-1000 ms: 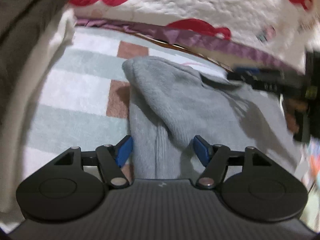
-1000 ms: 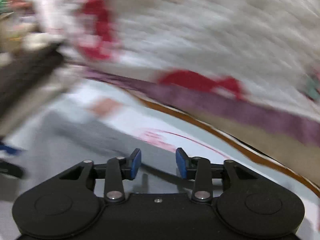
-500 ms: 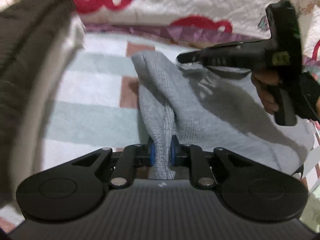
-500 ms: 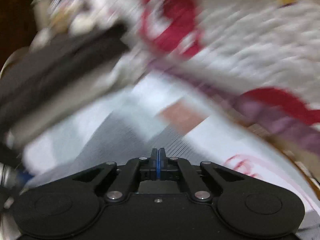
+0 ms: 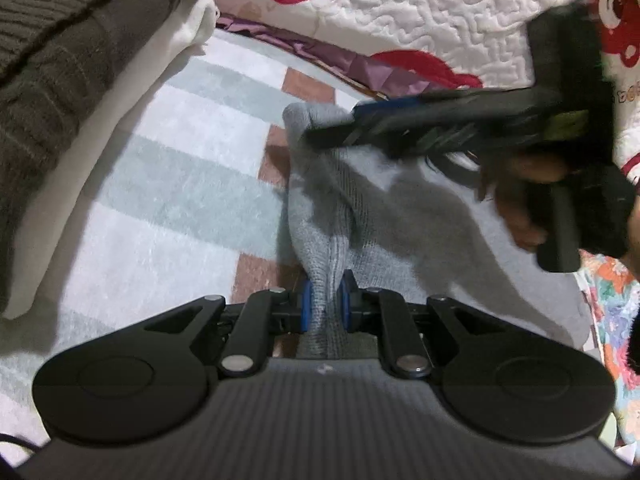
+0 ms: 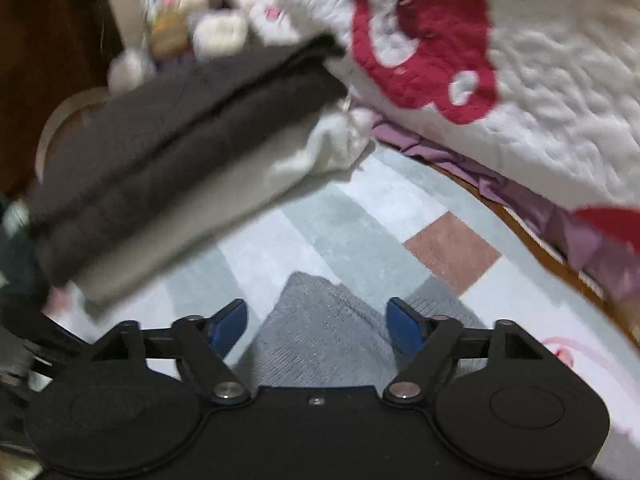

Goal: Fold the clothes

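Observation:
A grey knit garment (image 5: 400, 216) lies on a checked pastel blanket (image 5: 168, 184). My left gripper (image 5: 325, 306) is shut on a bunched near edge of the garment. My right gripper (image 6: 316, 326) is open, its blue pads either side of the garment's far corner (image 6: 320, 320). In the left wrist view the right gripper (image 5: 332, 130) reaches in from the right over that far corner, held by a hand.
A stack of folded brown and cream clothes (image 5: 68, 80) sits at the left, also in the right wrist view (image 6: 172, 160). A white quilt with red shapes (image 5: 420, 12) and a purple fabric edge (image 5: 340, 56) border the far side.
My left gripper closed on the garment's near edge and stays shut. My right gripper closed half a second ago and is open now, moved over the garment's far corner.

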{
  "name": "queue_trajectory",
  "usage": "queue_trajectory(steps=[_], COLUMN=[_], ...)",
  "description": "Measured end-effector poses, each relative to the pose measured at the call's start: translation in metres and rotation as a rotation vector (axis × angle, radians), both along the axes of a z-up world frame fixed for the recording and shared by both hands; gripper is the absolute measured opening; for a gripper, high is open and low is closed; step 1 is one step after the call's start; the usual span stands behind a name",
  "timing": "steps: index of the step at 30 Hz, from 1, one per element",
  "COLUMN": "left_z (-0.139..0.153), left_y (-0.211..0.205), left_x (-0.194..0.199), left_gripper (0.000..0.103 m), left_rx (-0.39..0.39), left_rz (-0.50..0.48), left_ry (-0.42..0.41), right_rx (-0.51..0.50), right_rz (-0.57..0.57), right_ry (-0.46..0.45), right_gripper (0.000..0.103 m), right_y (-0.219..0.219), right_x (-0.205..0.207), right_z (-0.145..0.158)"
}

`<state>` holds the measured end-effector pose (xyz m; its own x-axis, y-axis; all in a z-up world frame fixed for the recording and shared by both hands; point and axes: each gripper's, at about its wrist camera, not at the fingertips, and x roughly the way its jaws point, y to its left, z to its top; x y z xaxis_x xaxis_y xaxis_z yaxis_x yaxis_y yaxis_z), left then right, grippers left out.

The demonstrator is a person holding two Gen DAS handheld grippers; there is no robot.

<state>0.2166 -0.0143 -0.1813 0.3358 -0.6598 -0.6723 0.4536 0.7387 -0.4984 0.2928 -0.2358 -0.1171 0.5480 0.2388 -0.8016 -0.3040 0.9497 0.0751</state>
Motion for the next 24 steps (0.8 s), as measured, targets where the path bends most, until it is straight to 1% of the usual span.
queue_trajectory(steps=[1, 2, 3, 4, 5, 8, 11, 13, 15, 16, 17, 18, 19, 20, 22, 24], left_z=[0.001, 0.001, 0.003, 0.004, 0.006, 0.011, 0.01, 0.003, -0.005, -0.007, -0.009, -0.009, -0.009, -0.008, -0.003, 0.005], left_y=[0.0, 0.001, 0.002, 0.003, 0.005, 0.011, 0.01, 0.008, 0.008, 0.008, 0.007, 0.007, 0.007, 0.007, 0.005, 0.005], left_x=[0.0, 0.001, 0.001, 0.002, 0.004, 0.01, 0.018, 0.022, 0.026, 0.026, 0.026, 0.025, 0.024, 0.022, 0.019, 0.017], left_gripper=[0.013, 0.013, 0.013, 0.013, 0.013, 0.013, 0.013, 0.013, 0.013, 0.013, 0.014, 0.014, 0.014, 0.015, 0.02, 0.024], left_rx=[-0.009, -0.018, -0.028, -0.04, -0.06, -0.135, -0.147, -0.13, -0.096, -0.066, -0.036, -0.012, 0.003, 0.019, 0.061, 0.092], left_rz=[-0.002, -0.005, -0.006, -0.007, -0.006, 0.004, 0.011, 0.026, 0.048, 0.055, 0.063, 0.067, 0.066, 0.065, 0.059, 0.061], left_ry=[-0.003, -0.005, -0.01, -0.017, -0.022, -0.023, -0.005, 0.033, 0.066, 0.066, 0.067, 0.067, 0.066, 0.061, 0.035, 0.005], right_rx=[-0.038, -0.053, -0.049, 0.001, 0.052, 0.245, 0.317, 0.322, 0.307, 0.292, 0.278, 0.282, 0.288, 0.315, 0.35, 0.317], right_rz=[0.014, 0.018, 0.006, -0.034, -0.076, -0.246, -0.338, -0.364, -0.357, -0.351, -0.346, -0.365, -0.384, -0.406, -0.456, -0.495], right_ry=[0.026, 0.055, 0.073, 0.061, 0.046, -0.067, -0.135, -0.155, -0.149, -0.138, -0.121, -0.138, -0.155, -0.178, -0.23, -0.241], right_gripper=[0.082, 0.066, 0.03, 0.028, 0.023, 0.022, 0.021, 0.021, 0.022, 0.024, 0.031, 0.038, 0.038, 0.038, 0.043, 0.044], right_y=[0.006, 0.007, 0.004, -0.004, -0.013, -0.045, -0.059, -0.059, -0.052, -0.048, -0.043, -0.043, -0.043, -0.047, -0.055, -0.062], right_x=[0.005, 0.008, 0.009, 0.007, 0.005, -0.013, -0.024, -0.023, -0.013, -0.007, -0.001, -0.001, -0.001, -0.005, -0.017, -0.039], right_z=[-0.008, -0.015, -0.019, -0.016, -0.012, 0.012, 0.028, 0.031, 0.027, 0.023, 0.016, 0.014, 0.012, 0.014, 0.021, 0.03])
